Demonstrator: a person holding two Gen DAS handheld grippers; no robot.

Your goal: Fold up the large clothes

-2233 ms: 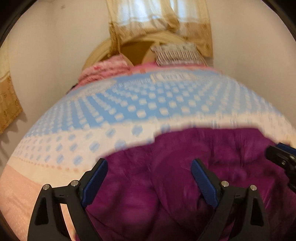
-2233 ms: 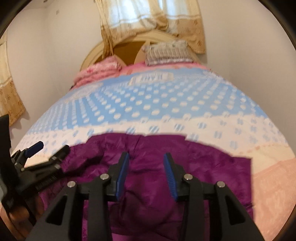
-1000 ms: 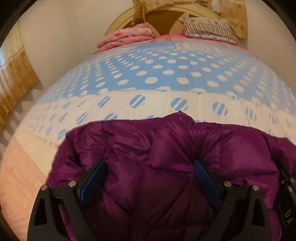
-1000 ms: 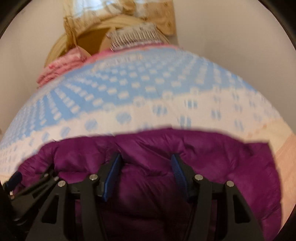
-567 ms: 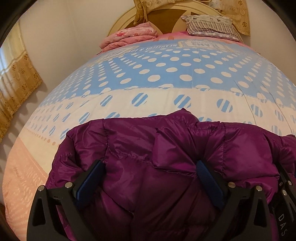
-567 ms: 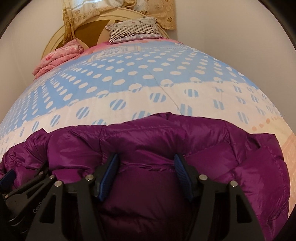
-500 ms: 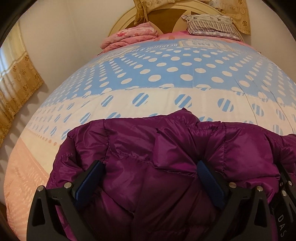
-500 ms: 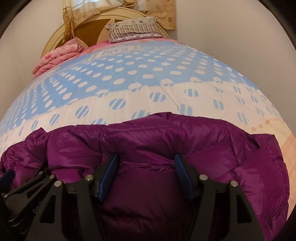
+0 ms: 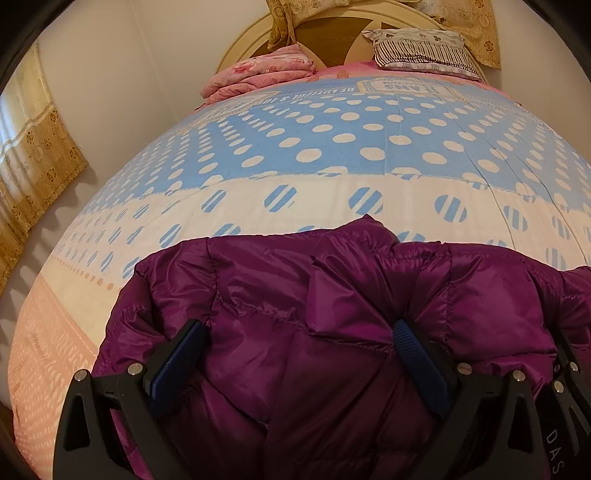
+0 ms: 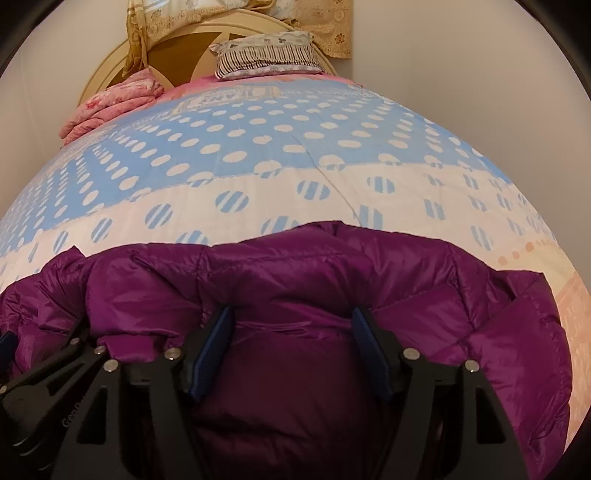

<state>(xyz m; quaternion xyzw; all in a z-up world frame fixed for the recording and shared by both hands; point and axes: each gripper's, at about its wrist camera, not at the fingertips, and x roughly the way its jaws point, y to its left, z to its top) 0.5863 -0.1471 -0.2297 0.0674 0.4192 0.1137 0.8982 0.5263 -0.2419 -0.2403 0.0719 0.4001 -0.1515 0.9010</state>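
Fingers [image 9: 177, 354] of the left gripper [image 9: 299, 350] are standing spread wide over the purple puffer jacket [image 9: 295, 295], pads not pressing the fabric. Left wrist view: jacket is lying bunched on the near end of the bed's polka-dot quilt [image 9: 332, 147]; the right gripper [image 9: 569, 398] is showing at the right edge. A folded pink blanket [image 9: 262, 75] and a striped pillow [image 9: 417, 50] are sitting at the headboard [image 9: 332, 29].

Right wrist view: the right gripper [image 10: 291, 343] is opening its jaws, blue pads [image 10: 216, 347] flanking a puffed ridge of the jacket [image 10: 295, 280]; whether they are touching it, I cannot tell. The left gripper [image 10: 44, 376] is sitting at the lower left. Jacket is covering the quilt's [image 10: 295, 147] near edge.
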